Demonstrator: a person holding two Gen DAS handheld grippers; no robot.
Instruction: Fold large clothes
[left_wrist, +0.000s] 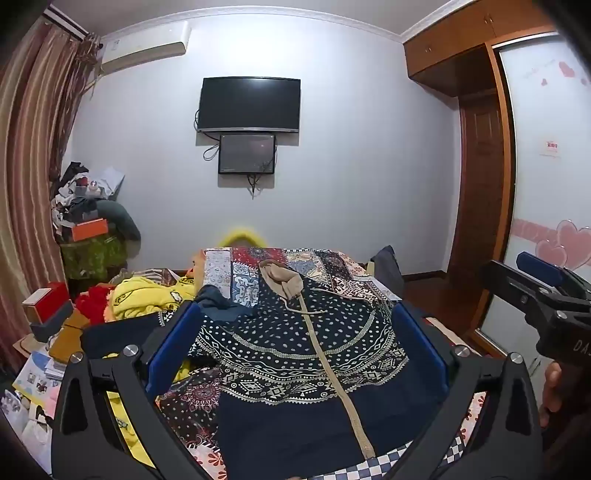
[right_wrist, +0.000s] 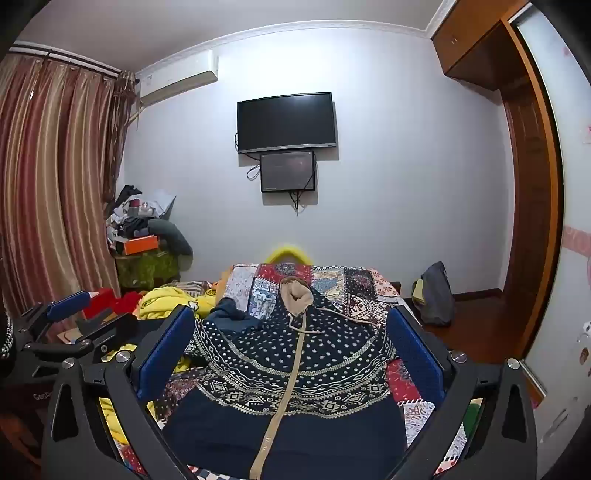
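Note:
A navy hooded garment (left_wrist: 295, 354) (right_wrist: 288, 354) with white dots, a patterned band and a tan zip strip lies spread on the bed, its tan-lined hood (left_wrist: 282, 278) (right_wrist: 295, 293) pointing away. My left gripper (left_wrist: 295, 314) hovers above it, blue pads wide apart with nothing between them. My right gripper (right_wrist: 291, 317) hangs likewise over the garment, open and holding nothing. In the left wrist view the right gripper (left_wrist: 543, 291) shows at the right edge, with a hand beneath it. The left gripper (right_wrist: 74, 314) appears at the left edge of the right wrist view.
A patchwork quilt (left_wrist: 332, 266) (right_wrist: 351, 284) covers the bed. Yellow clothes (left_wrist: 147, 295) (right_wrist: 170, 299) and red fabric lie on its left side. Boxes and papers (left_wrist: 40, 332) crowd the left. A cluttered stand (left_wrist: 92, 229), curtain, wall television (left_wrist: 249, 103) and wooden wardrobe (left_wrist: 480, 184) ring the room.

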